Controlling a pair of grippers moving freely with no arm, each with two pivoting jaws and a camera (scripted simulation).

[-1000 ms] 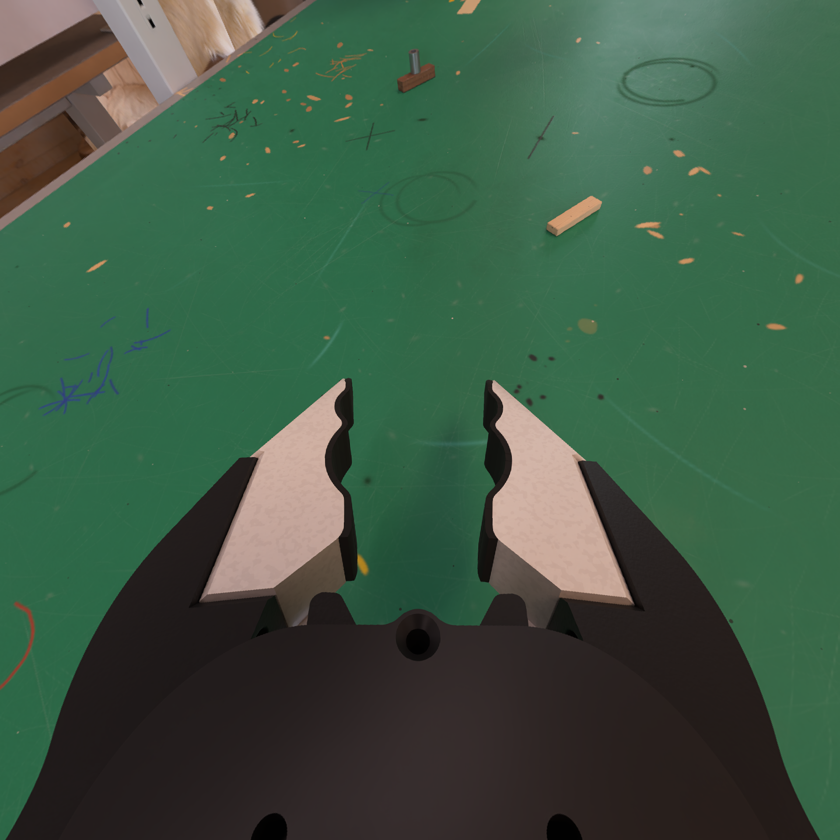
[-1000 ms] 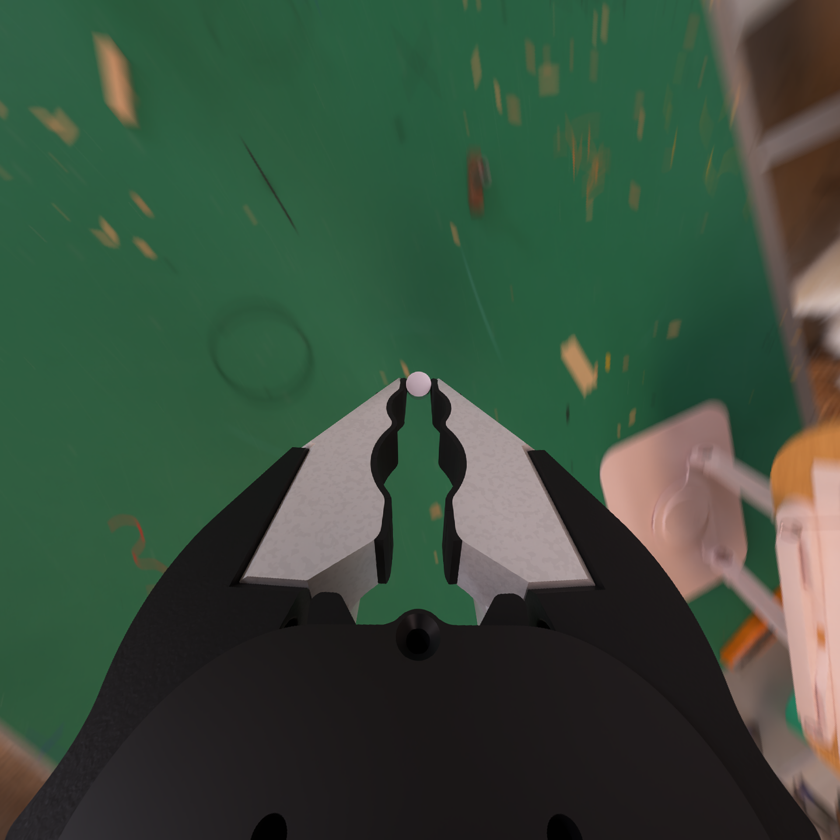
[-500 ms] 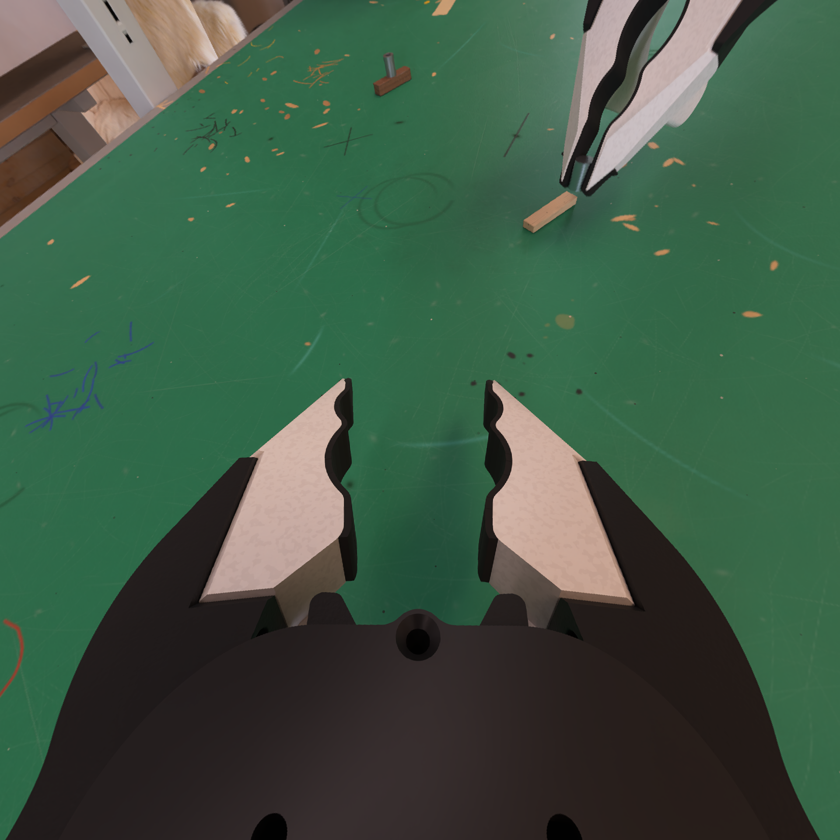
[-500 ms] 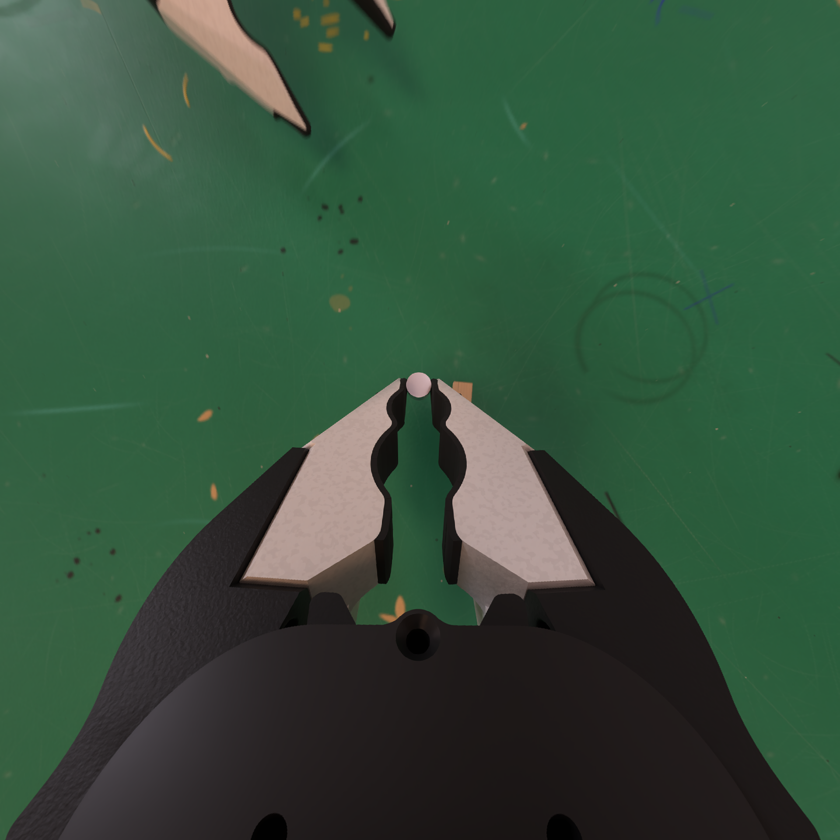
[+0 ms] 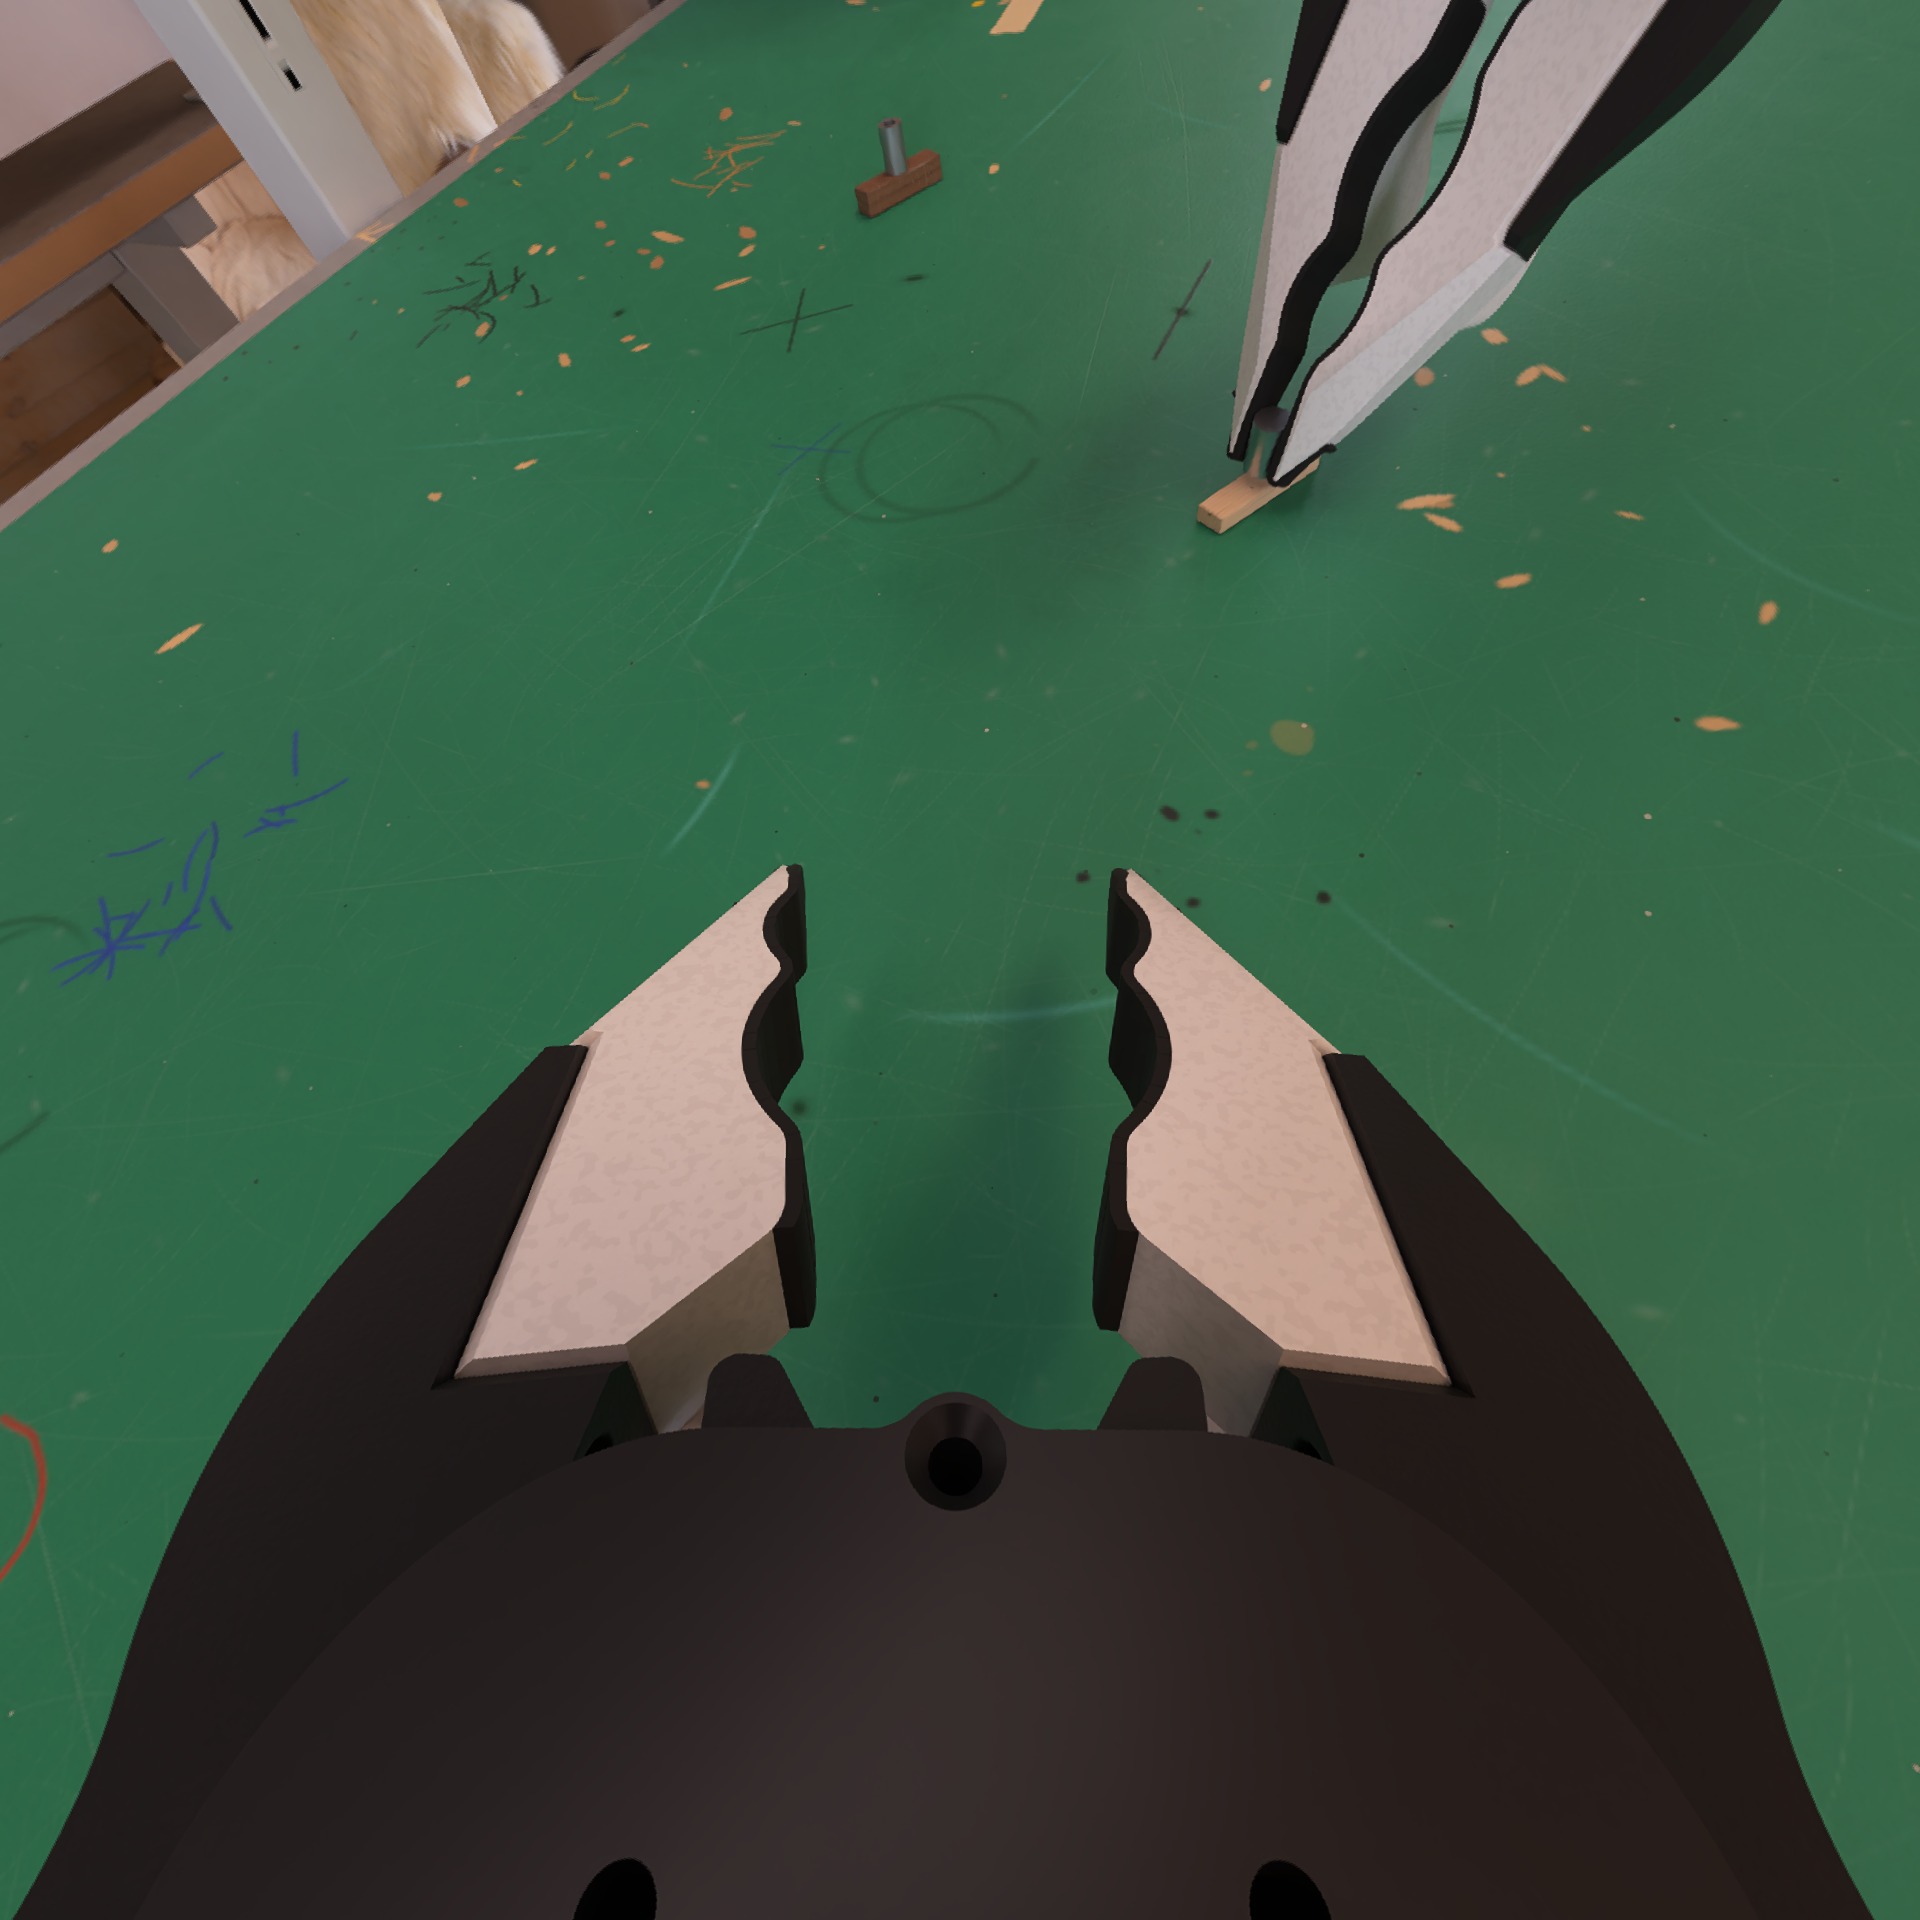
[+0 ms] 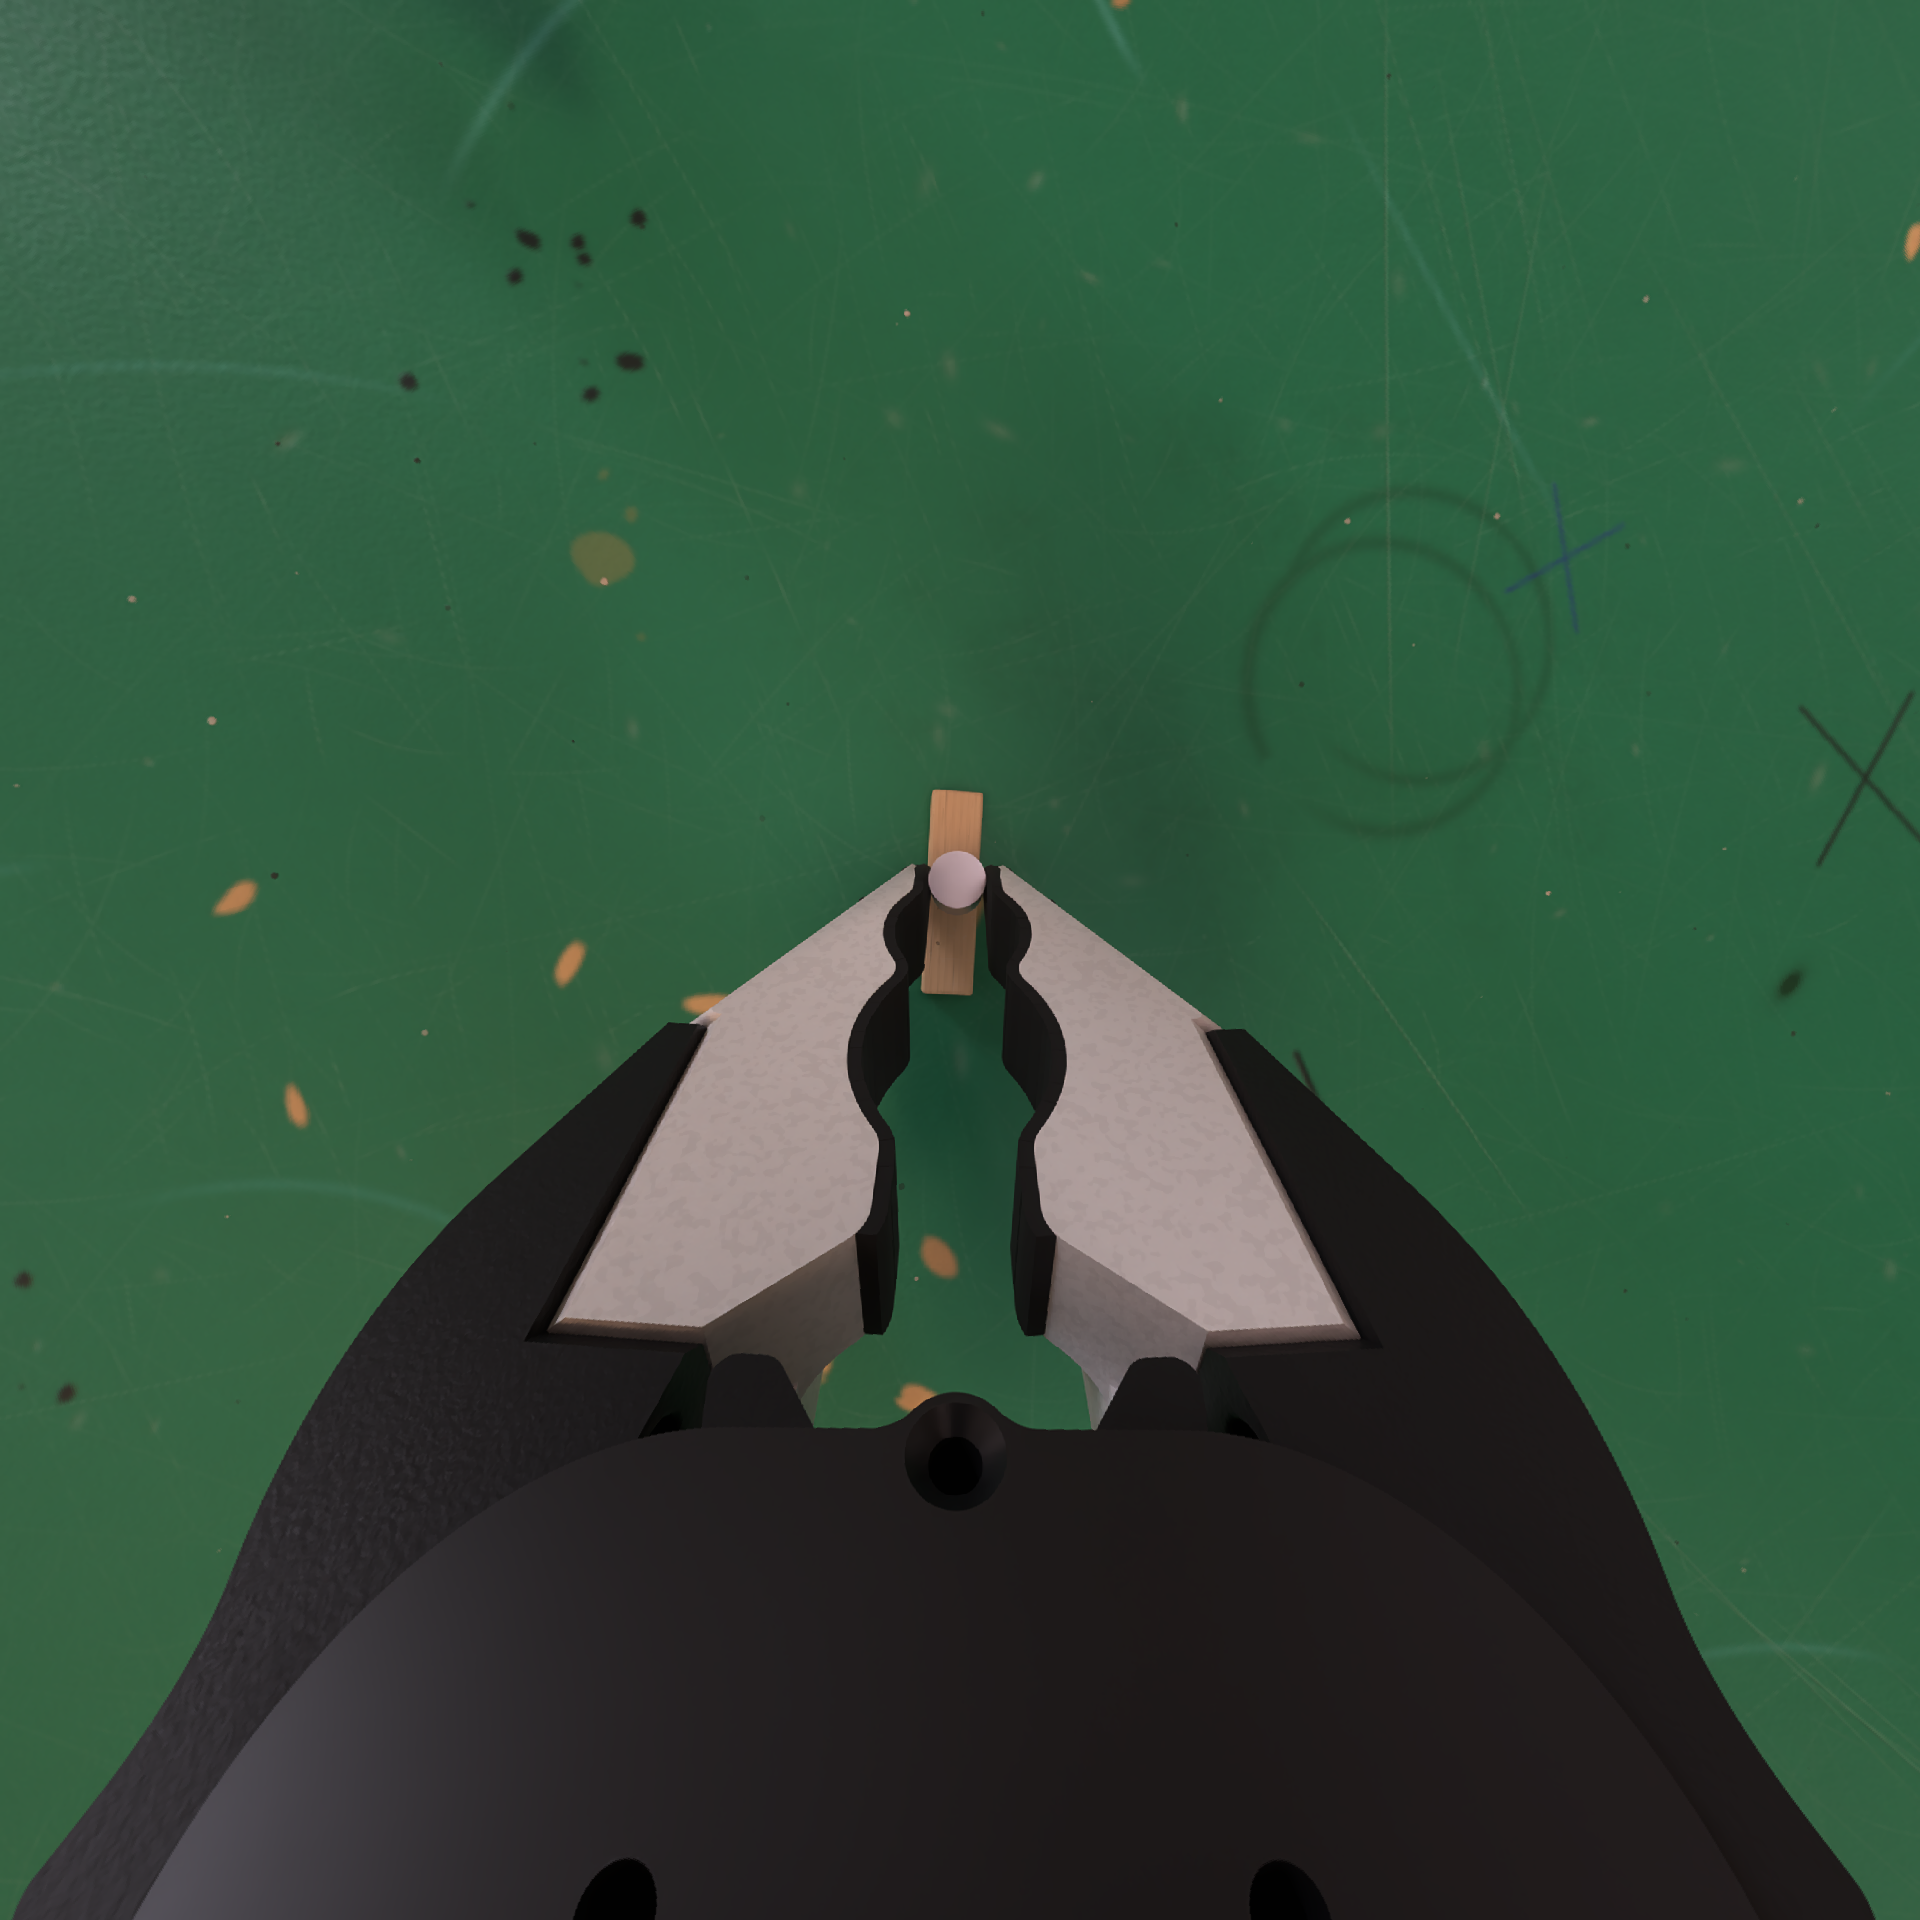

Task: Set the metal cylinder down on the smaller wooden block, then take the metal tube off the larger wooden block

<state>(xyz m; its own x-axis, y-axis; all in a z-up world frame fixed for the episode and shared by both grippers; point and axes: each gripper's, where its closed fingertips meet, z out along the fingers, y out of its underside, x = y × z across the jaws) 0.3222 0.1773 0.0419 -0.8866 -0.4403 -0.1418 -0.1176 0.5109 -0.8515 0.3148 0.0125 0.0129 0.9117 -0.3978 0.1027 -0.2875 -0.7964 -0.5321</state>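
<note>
My right gripper (image 6: 956,871) points straight down and is shut on the small metal cylinder (image 6: 956,878), whose pale round end shows between the fingertips. Directly below lies the smaller, light wooden block (image 6: 956,821). In the left wrist view the right gripper (image 5: 1270,457) stands over that block (image 5: 1231,507), fingertips at its top; the cylinder (image 5: 1270,419) shows as a dark spot between them. My left gripper (image 5: 956,883) is open and empty above the green mat. Far off, the metal tube (image 5: 890,148) stands upright on the larger, dark wooden block (image 5: 900,185).
The green mat (image 5: 623,644) carries wood chips, pen marks and drawn circles (image 5: 930,457). Its far left edge (image 5: 312,270) runs diagonally, with a grey post (image 5: 270,114) and wooden shelving beyond. A light wood scrap (image 5: 1013,15) lies at the far top.
My right gripper has dropped lower with the cylinder, centred over the light block, fingertips now at it. The left gripper has drifted slightly; the scene has shifted a little in its view.
</note>
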